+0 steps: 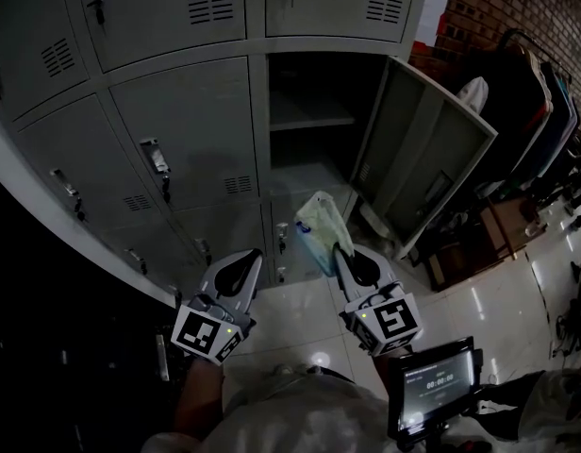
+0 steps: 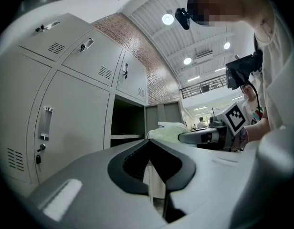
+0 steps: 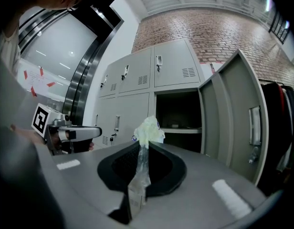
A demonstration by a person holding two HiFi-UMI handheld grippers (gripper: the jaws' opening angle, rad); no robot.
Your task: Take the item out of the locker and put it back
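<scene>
A pale green and white item in a clear plastic bag (image 1: 321,229) hangs in front of the open locker (image 1: 309,111), outside its compartment. My right gripper (image 1: 338,250) is shut on the bag's twisted neck. In the right gripper view the bag (image 3: 148,130) bulges just past the closed jaws of that gripper (image 3: 140,147), with the dark locker opening (image 3: 178,113) behind it. My left gripper (image 1: 256,255) sits level beside it, a little to the left, shut with nothing in it. The left gripper view shows its jaws (image 2: 149,159) closed, and the bag (image 2: 168,130) to the right.
The locker door (image 1: 423,159) stands swung out to the right. A shelf (image 1: 309,119) crosses the compartment. Closed lockers (image 1: 177,149) fill the wall to the left. A rack of dark clothes (image 1: 536,102) stands at the right, by a brick wall. A small screen (image 1: 437,385) hangs near my chest.
</scene>
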